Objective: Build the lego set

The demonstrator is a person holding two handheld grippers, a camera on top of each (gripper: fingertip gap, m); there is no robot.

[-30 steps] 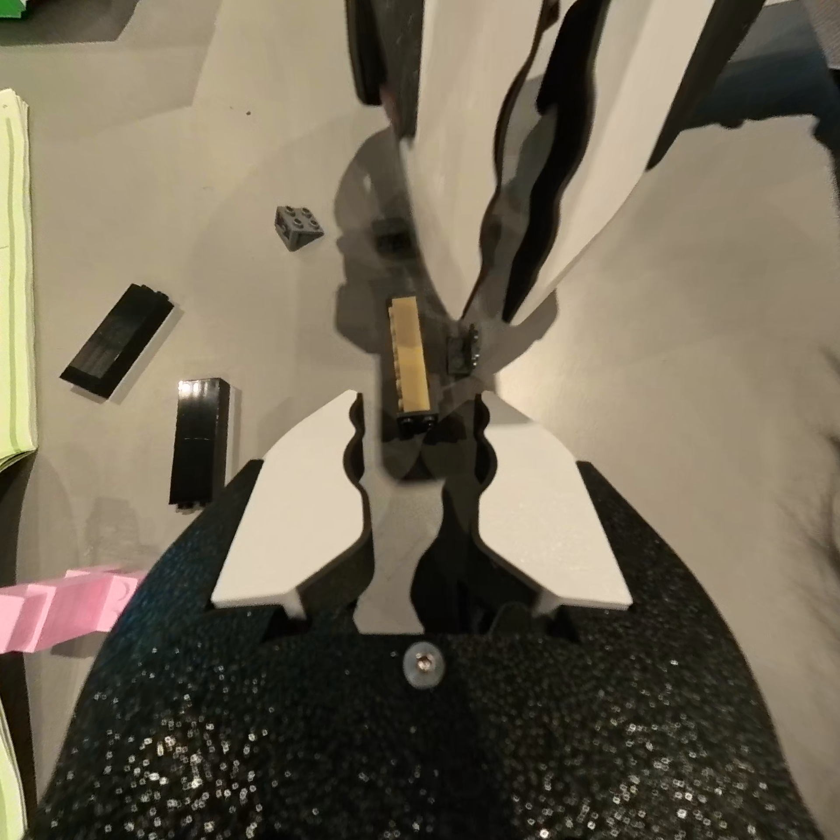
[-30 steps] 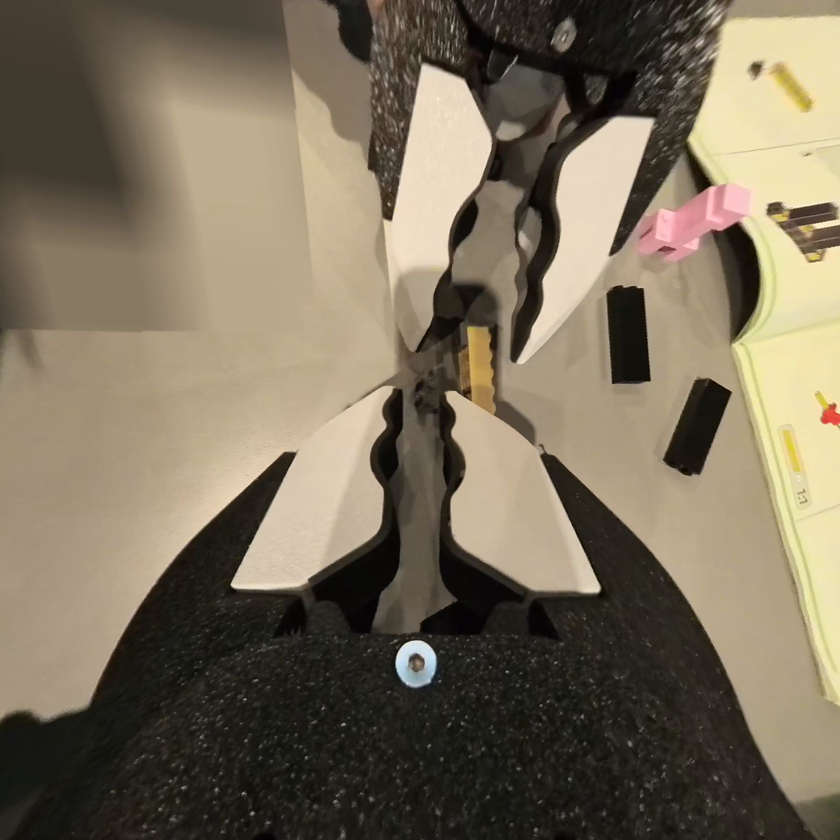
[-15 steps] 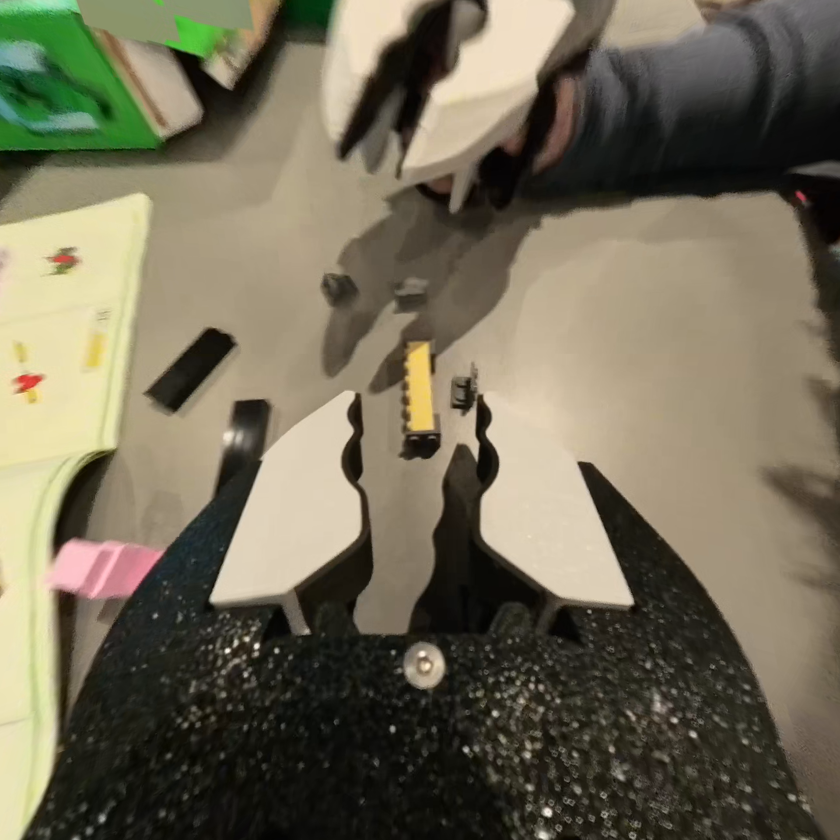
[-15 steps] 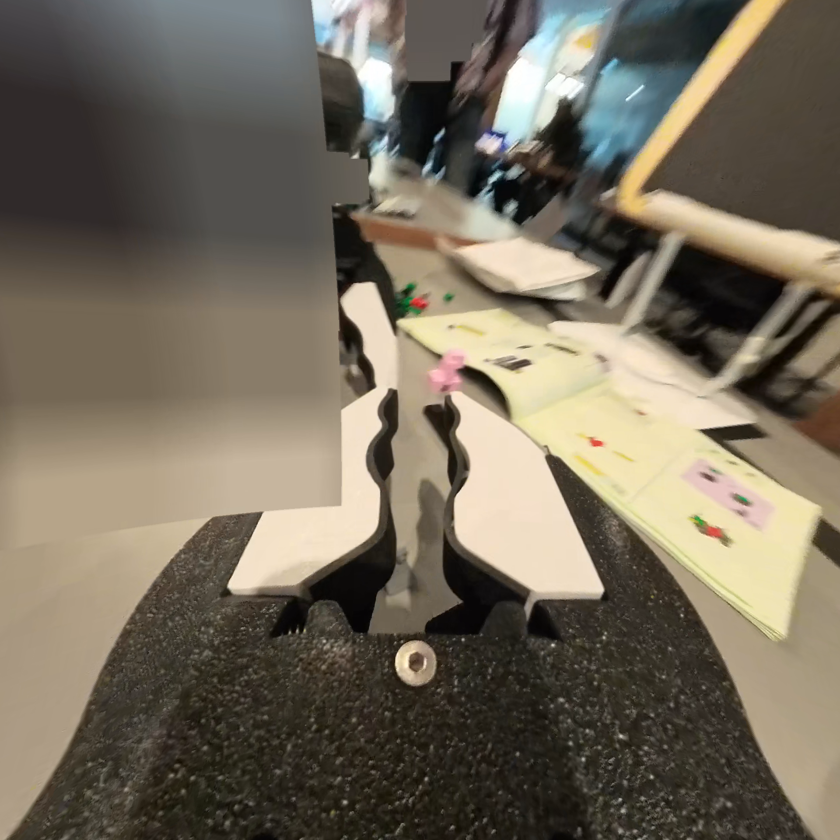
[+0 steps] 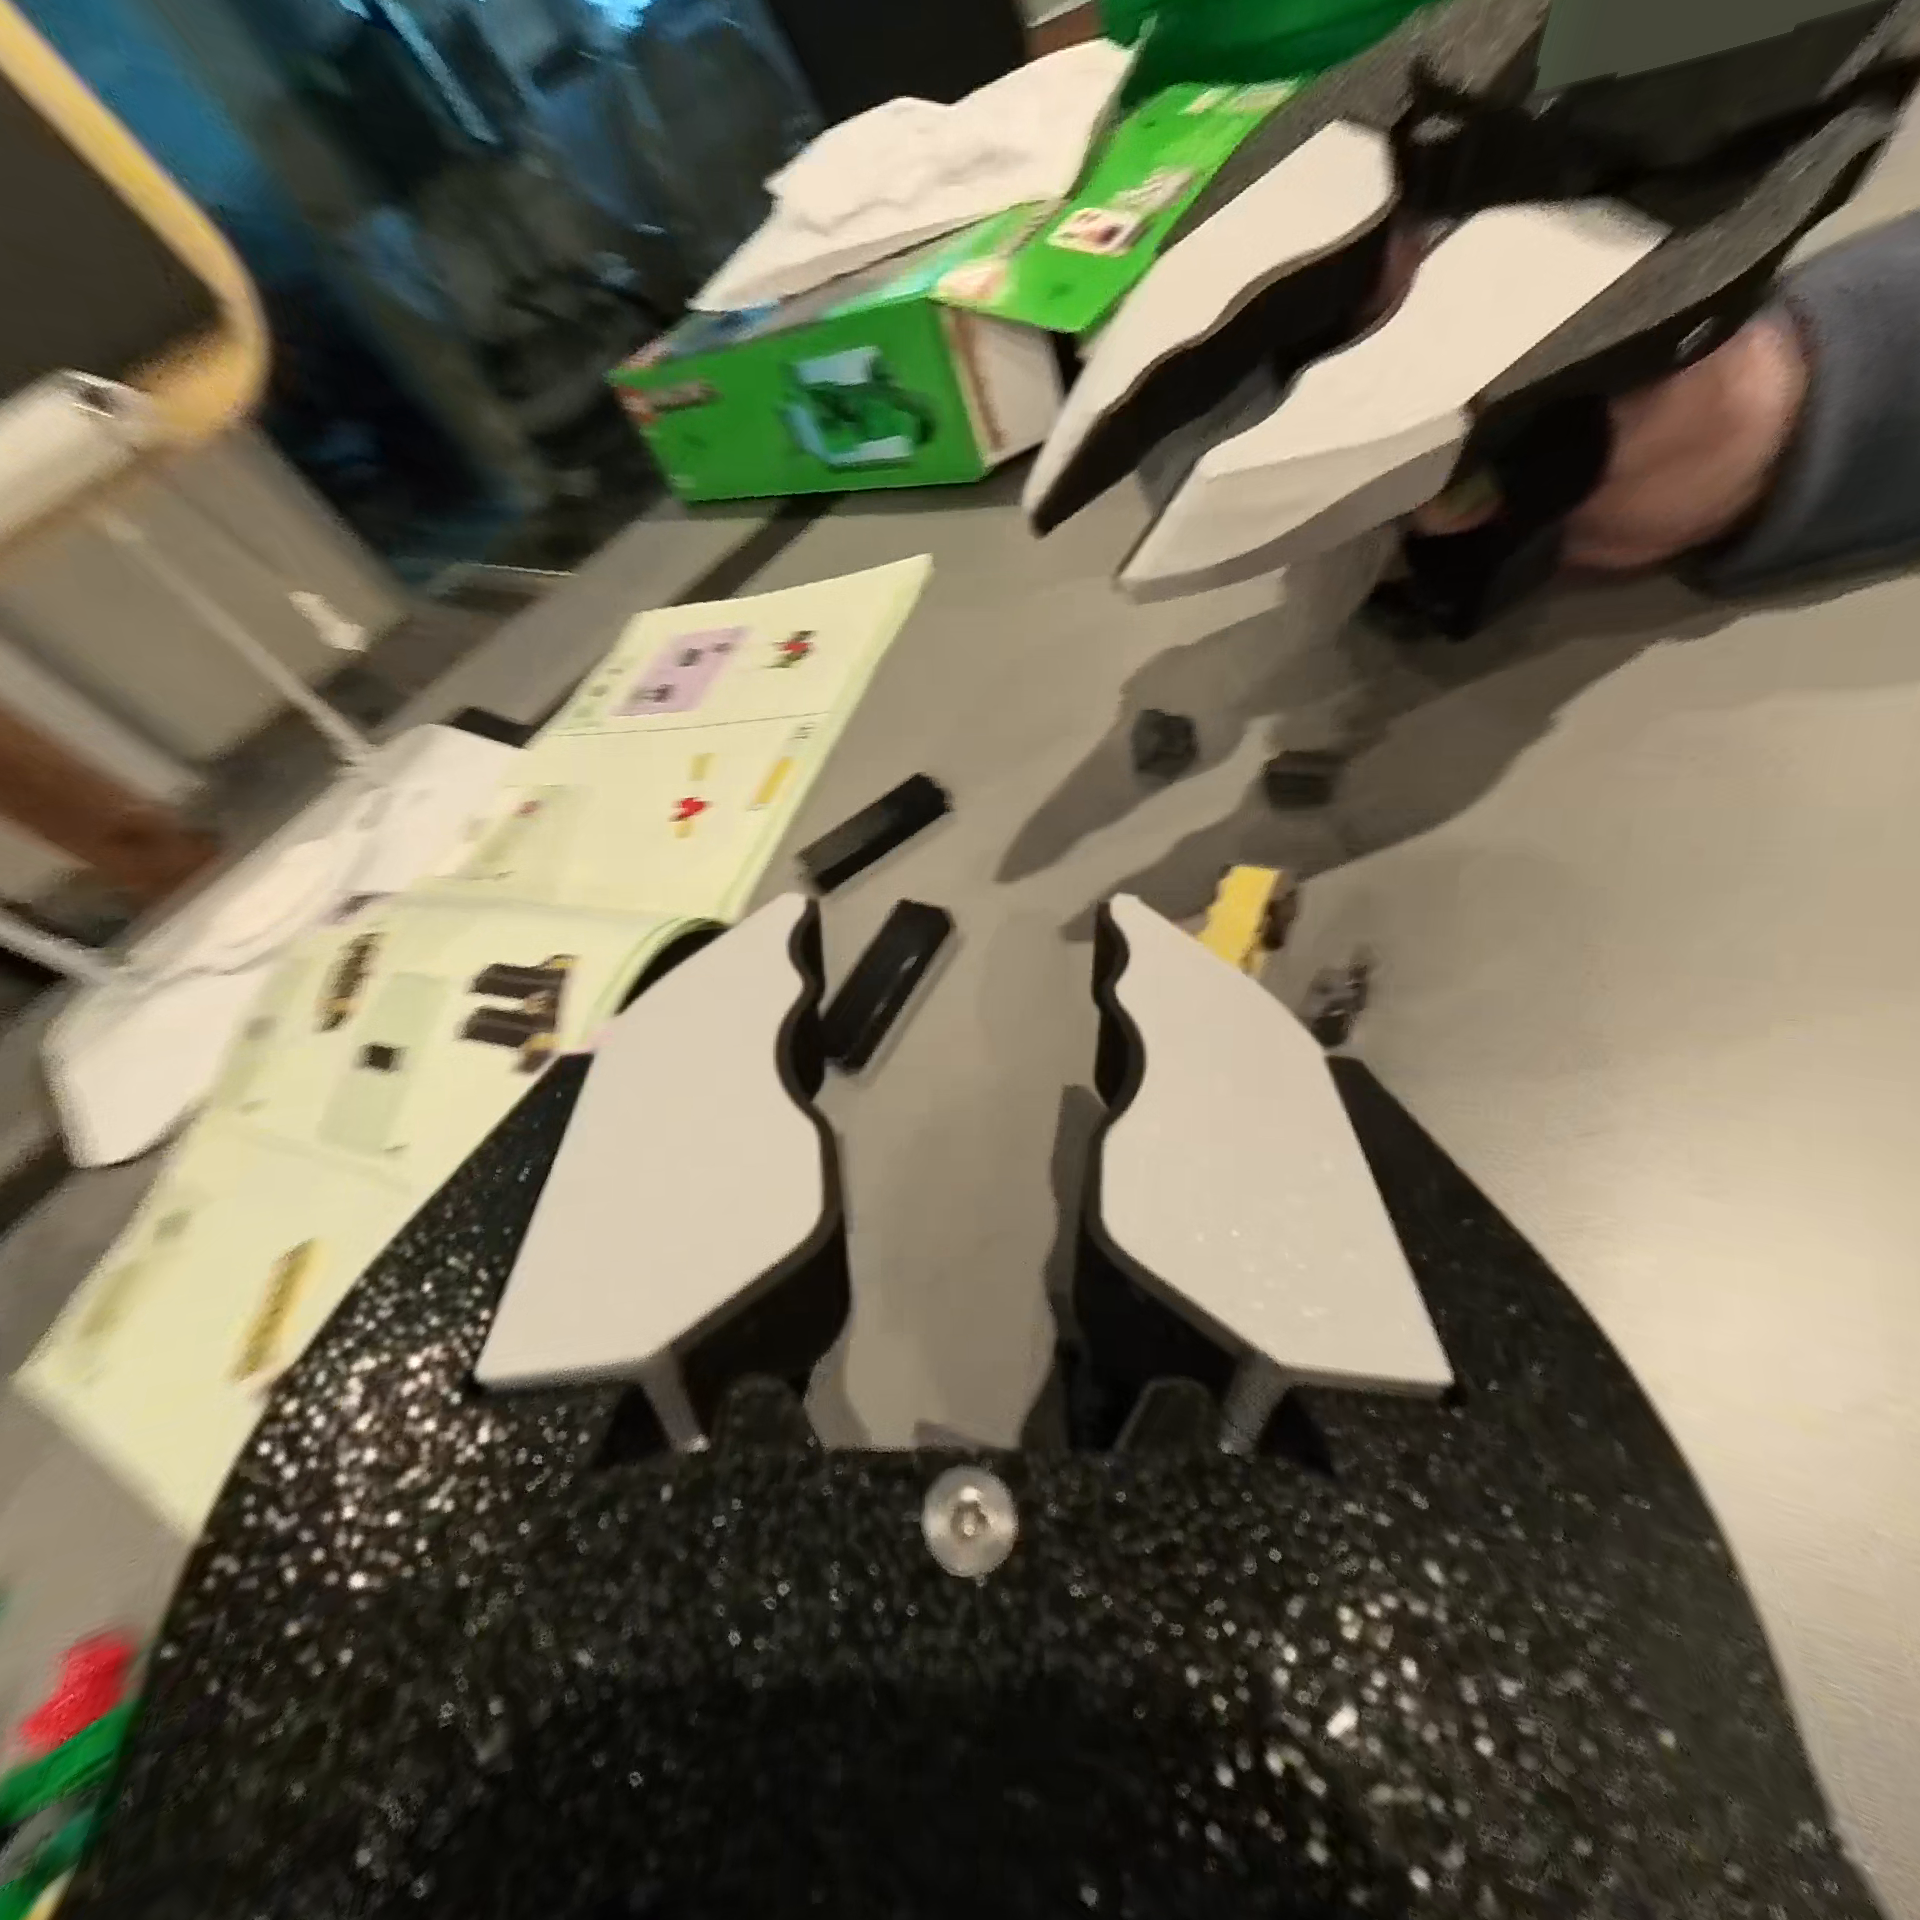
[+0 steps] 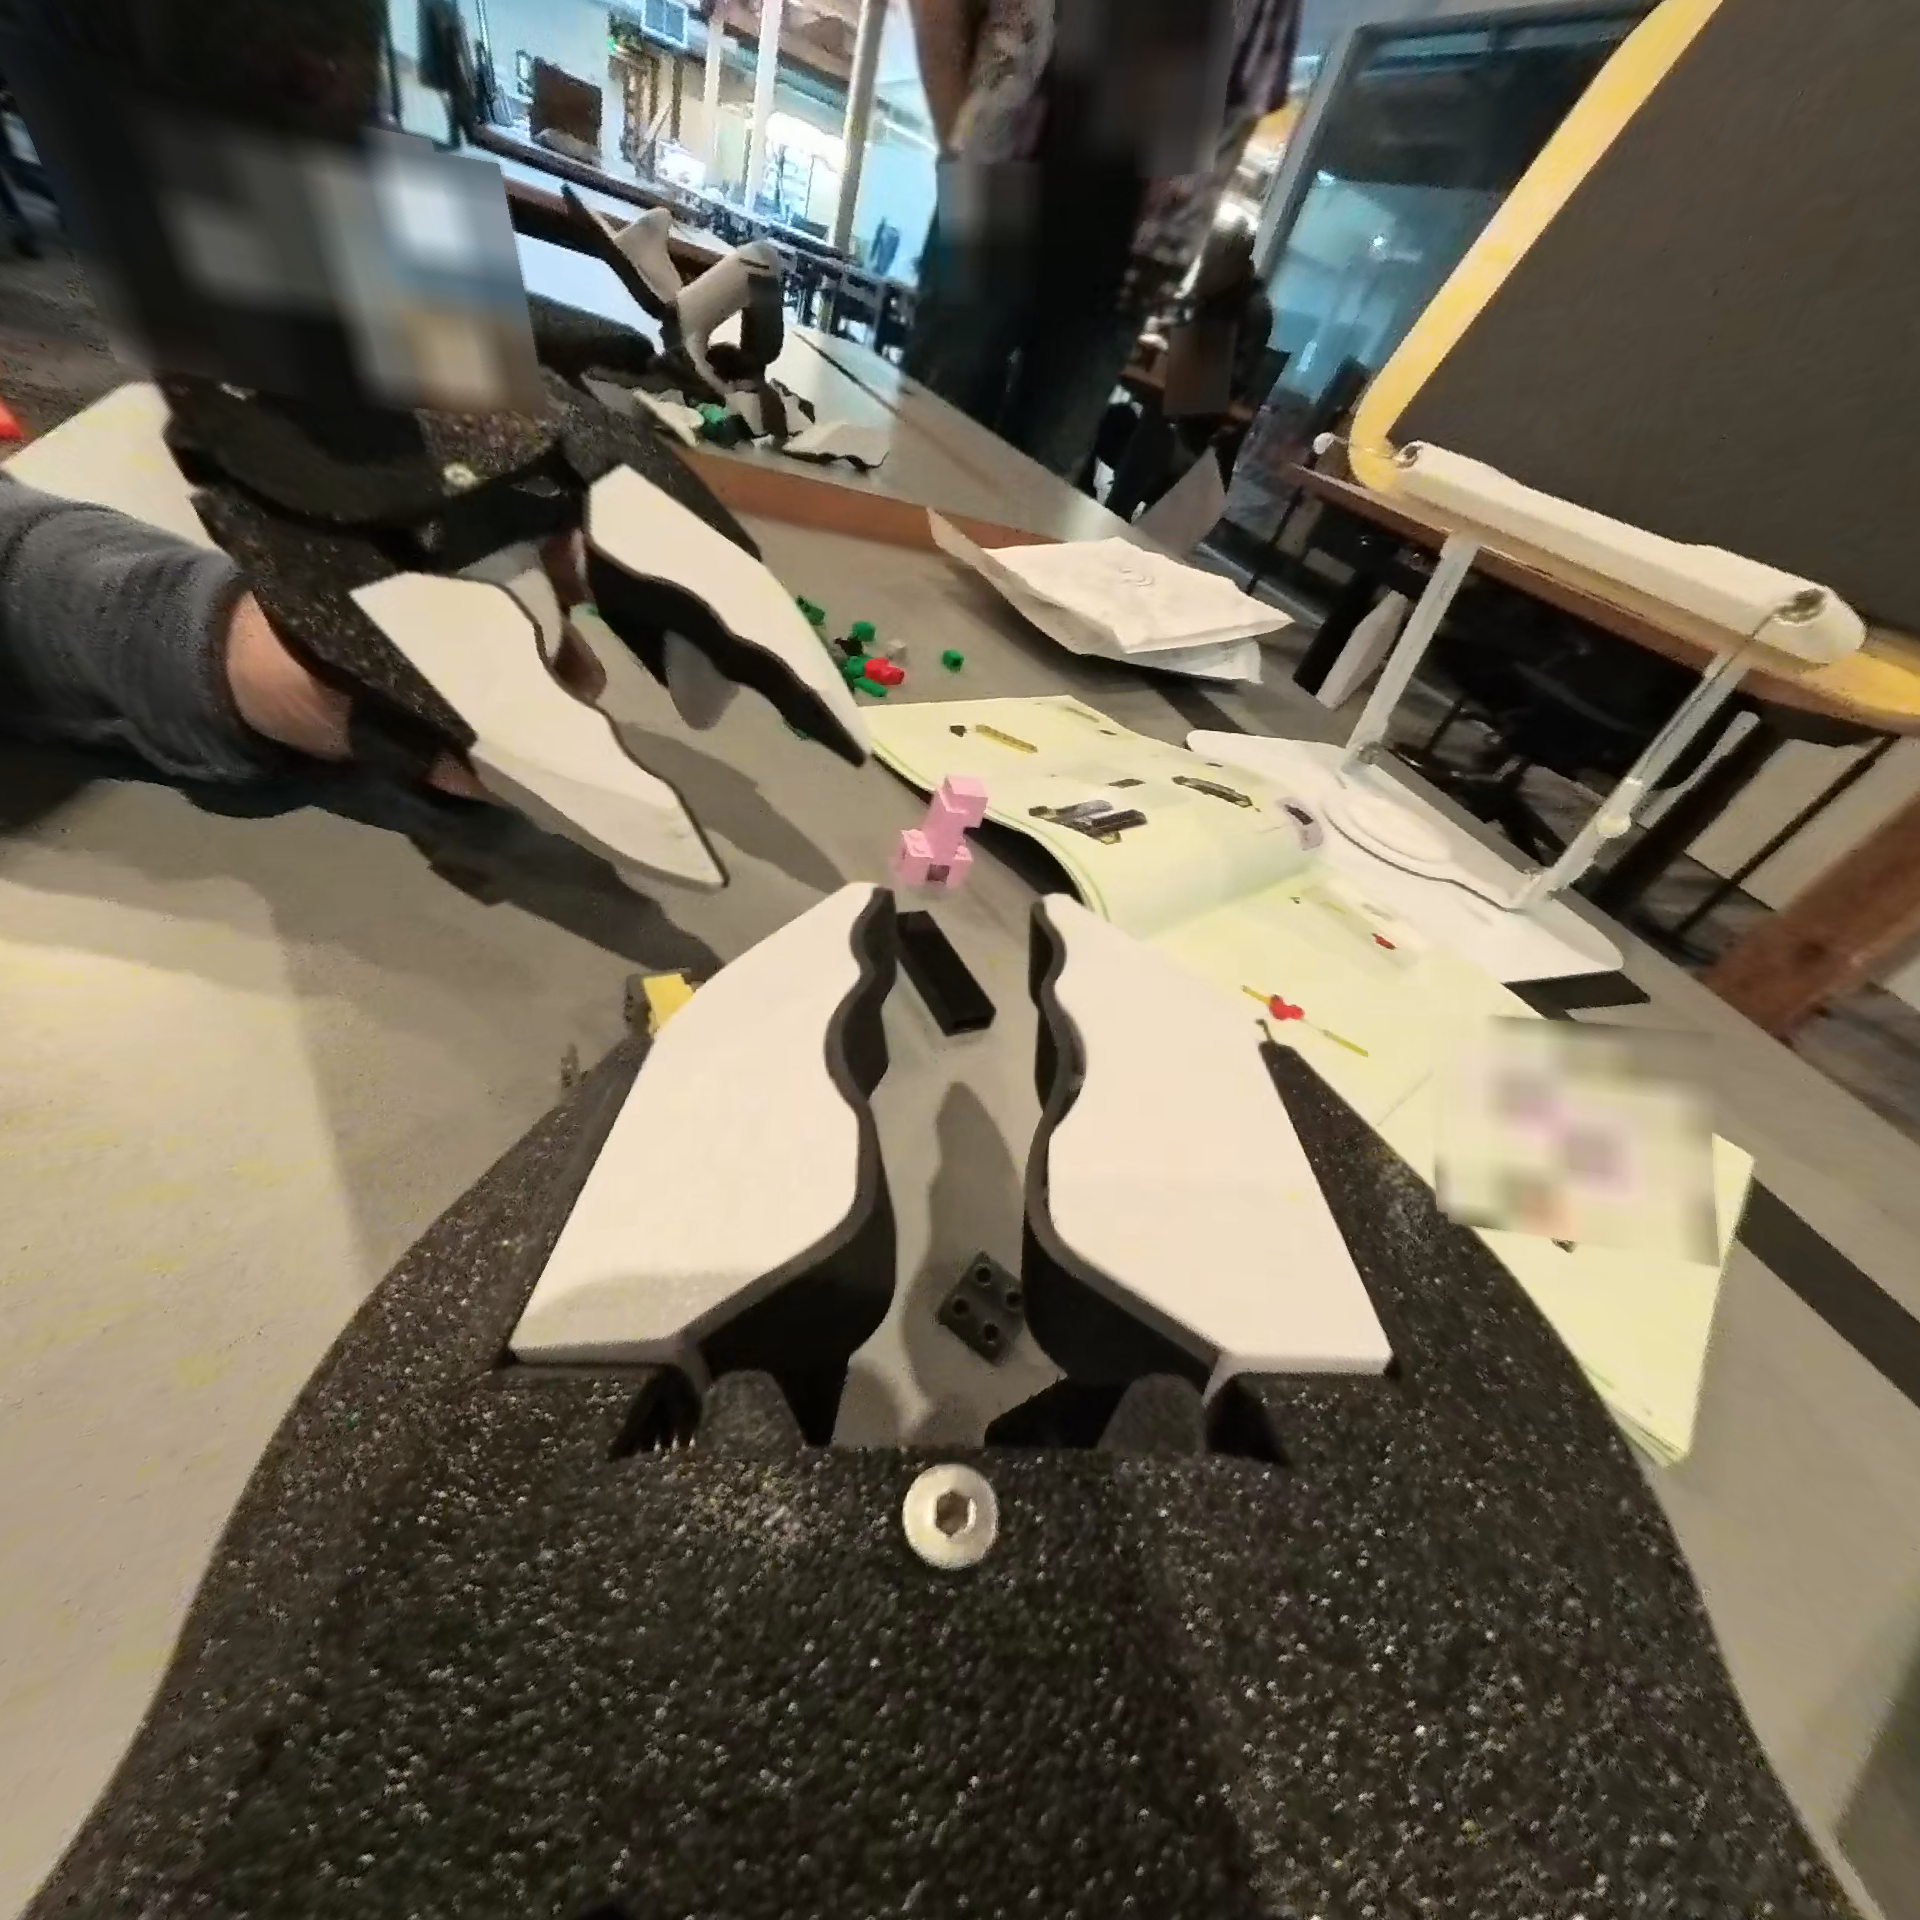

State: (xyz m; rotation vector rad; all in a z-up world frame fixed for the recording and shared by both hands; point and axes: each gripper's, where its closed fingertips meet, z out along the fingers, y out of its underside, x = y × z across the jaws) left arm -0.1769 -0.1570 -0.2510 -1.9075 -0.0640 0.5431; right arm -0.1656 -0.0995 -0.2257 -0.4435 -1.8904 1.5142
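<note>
My left gripper (image 5: 956, 914) is open and empty, raised above the grey table. Below its fingers lie a black brick (image 5: 888, 982) and a second black brick (image 5: 878, 831). A yellow brick (image 5: 1242, 920) lies just right of my right finger, with a tiny dark piece (image 5: 1335, 992) beside it. My right gripper (image 6: 961, 909) is open and empty, over a black brick (image 6: 945, 982) and a small dark 2x2 brick (image 6: 982, 1304). A pink figure (image 6: 935, 831) stands beyond it. Each gripper shows in the other's view, the right one (image 5: 1091, 530) and the left one (image 6: 779, 810).
An open pale green instruction booklet (image 5: 707, 769) lies left of the bricks, also in the right wrist view (image 6: 1143, 821). A green box (image 5: 821, 416) stands at the back. Two small dark pieces (image 5: 1164, 738) lie under the right gripper. Loose green and red pieces (image 6: 868, 655) and a white stand (image 6: 1455, 831) are farther off. Across from one pair of fingers to the other is roughly 7 cm. It is some 4 cm from my left tips to the yellow brick (image 5: 1242, 920).
Both grippers have lifted and pulled apart from the yellow brick, tilting up from the table. The yellow brick and the tiny dark piece stay on the table.
</note>
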